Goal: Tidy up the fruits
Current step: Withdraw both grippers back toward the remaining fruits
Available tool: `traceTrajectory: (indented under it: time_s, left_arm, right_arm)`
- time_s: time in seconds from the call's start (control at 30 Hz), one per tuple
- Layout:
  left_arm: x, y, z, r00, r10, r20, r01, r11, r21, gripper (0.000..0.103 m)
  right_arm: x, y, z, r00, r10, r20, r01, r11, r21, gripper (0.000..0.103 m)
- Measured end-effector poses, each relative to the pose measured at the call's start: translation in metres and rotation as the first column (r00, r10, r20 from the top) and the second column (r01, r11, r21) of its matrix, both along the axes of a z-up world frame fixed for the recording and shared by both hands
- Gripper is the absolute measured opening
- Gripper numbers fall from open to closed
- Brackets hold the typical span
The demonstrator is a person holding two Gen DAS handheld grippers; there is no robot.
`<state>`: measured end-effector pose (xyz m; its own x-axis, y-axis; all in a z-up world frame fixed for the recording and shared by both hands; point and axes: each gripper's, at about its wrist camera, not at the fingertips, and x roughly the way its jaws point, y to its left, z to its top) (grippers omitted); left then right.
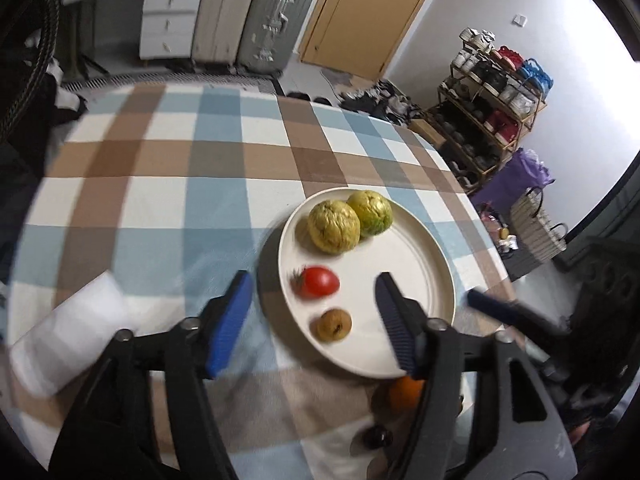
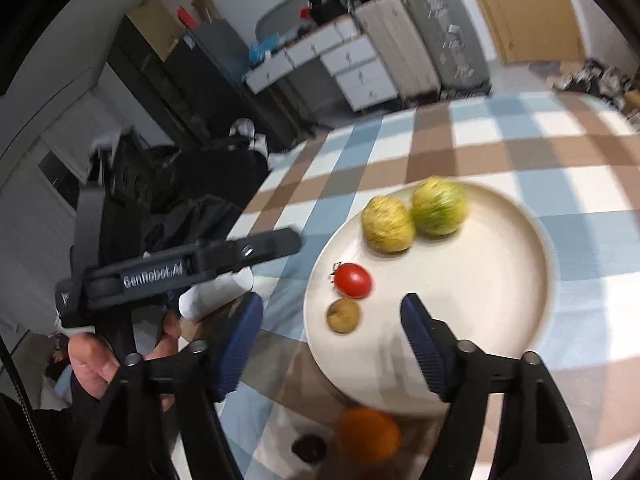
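Observation:
A cream plate (image 1: 424, 256) (image 2: 500, 264) on the checked tablecloth holds two yellow-green round fruits (image 1: 332, 226) (image 2: 388, 229), a red tomato (image 1: 318, 282) (image 2: 352, 280) and a small brown fruit (image 1: 334, 325) (image 2: 343, 315). An orange (image 1: 406, 394) (image 2: 368, 434) and a small dark fruit (image 1: 377, 437) (image 2: 309, 448) lie on the cloth just in front of the plate. My left gripper (image 1: 314, 314) is open and empty above the plate's near left side. My right gripper (image 2: 332, 338) is open and empty above the plate's near edge; it also shows in the left wrist view (image 1: 504, 310).
A white roll (image 1: 68, 336) (image 2: 212, 296) lies on the cloth to the left. The table's far edge meets suitcases (image 1: 248, 12), drawers and a door. A shoe rack (image 1: 492, 100) and bags stand to the right. The left gripper body (image 2: 180, 272) is beside the plate.

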<state>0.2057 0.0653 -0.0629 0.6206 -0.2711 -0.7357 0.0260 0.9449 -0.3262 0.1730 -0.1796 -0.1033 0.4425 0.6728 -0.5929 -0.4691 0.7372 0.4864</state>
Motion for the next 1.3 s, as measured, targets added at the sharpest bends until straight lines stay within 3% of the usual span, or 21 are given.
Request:
traceTrajectory:
  time_s: [0.17,0.23,0.27,0.47,0.53,0.63,0.73,0.9,1.07,1.3]
  left_arm:
    - [-0.049,-0.017,0.021,0.997,0.031,0.077,-0.041,0.991,0.124,0.072]
    - [-0.065,-0.023,0.028,0.993,0.041,0.107,-0.057,0.986,0.157,0.085]
    - [-0.074,-0.028,0.032,0.991,0.04,0.126,-0.062,0.982,0.181,0.085]
    - [-0.104,-0.052,0.041,0.992,0.009,0.125,-0.039,0.969,0.243,0.088]
    - [-0.115,-0.058,0.042,0.991,0.018,0.134,-0.054,0.961,0.271,0.097]
    - [-0.129,-0.067,0.042,0.987,0.048,0.154,-0.099,0.935,0.342,0.102]
    - [-0.139,-0.072,0.041,0.986,0.049,0.158,-0.104,0.926,0.363,0.102]
    - [-0.144,-0.075,0.037,0.99,0.032,0.137,-0.078,0.935,0.347,0.102]
    - [-0.15,-0.083,0.029,0.992,0.034,0.122,-0.079,0.917,0.39,0.102]
    - [-0.15,-0.085,0.013,0.996,0.02,0.088,-0.052,0.921,0.386,0.102]
  right_arm:
    - [-0.043,-0.033,0.025,0.993,-0.019,0.116,0.019,1.0,0.0,0.088]
    - [-0.063,-0.045,0.034,0.982,-0.047,0.183,0.046,0.999,0.01,0.093]
    - [-0.074,-0.051,0.039,0.973,-0.062,0.222,0.059,0.998,0.022,0.097]
    - [-0.118,-0.065,0.054,0.941,-0.093,0.326,0.081,0.995,0.05,0.102]
    - [-0.127,-0.066,0.055,0.933,-0.106,0.345,0.1,0.994,0.036,0.103]
    - [-0.136,-0.069,0.054,0.933,-0.116,0.341,0.113,0.993,0.028,0.103]
    - [-0.144,-0.071,0.051,0.934,-0.118,0.336,0.121,0.993,0.011,0.103]
    - [-0.154,-0.076,0.045,0.935,-0.126,0.33,0.136,0.991,-0.006,0.103]
    - [-0.16,-0.078,0.035,0.942,-0.134,0.309,0.149,0.989,-0.026,0.103]
    - [-0.167,-0.078,0.012,0.949,-0.158,0.273,0.189,0.978,-0.091,0.103]
